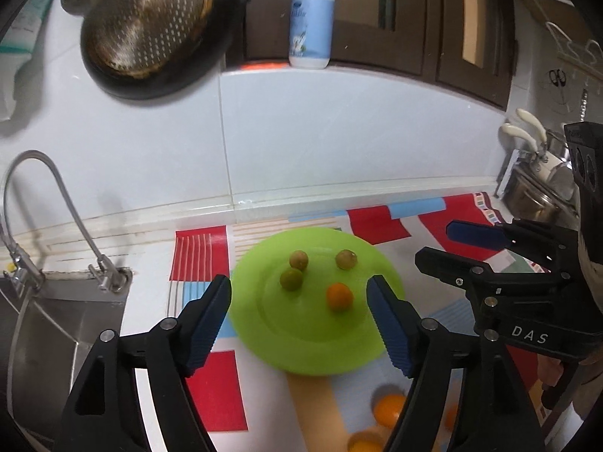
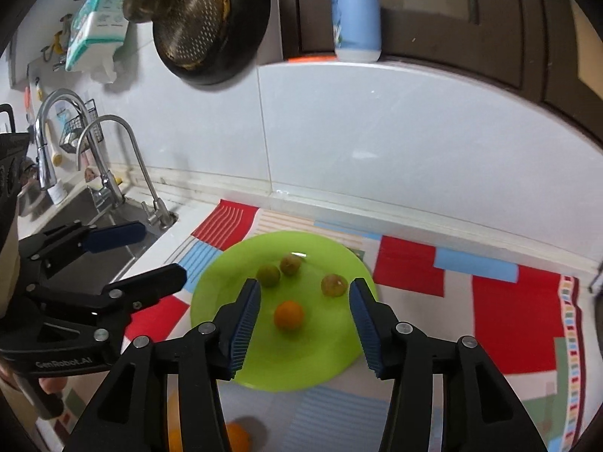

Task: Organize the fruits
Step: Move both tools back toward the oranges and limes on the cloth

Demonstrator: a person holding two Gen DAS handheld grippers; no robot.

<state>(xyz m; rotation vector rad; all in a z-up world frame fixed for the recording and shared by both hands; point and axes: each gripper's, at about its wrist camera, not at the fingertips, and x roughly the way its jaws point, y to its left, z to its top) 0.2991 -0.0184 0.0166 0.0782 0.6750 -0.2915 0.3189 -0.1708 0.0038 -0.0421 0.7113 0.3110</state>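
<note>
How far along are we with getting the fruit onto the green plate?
Partly done. The green plate already holds four fruits: one small orange and three greenish fruits. Nothing is in hand: the left claw and right claw both hang open and empty above the plate. Left to do: at least two oranges lie on the patterned mat, nearer than the plate.

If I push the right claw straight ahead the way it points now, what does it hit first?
Probably the orange fruit on the green plate: it sits between the open right claw fingers, slightly left of centre. Depth is unclear, so it may meet the plate surface first.
</note>
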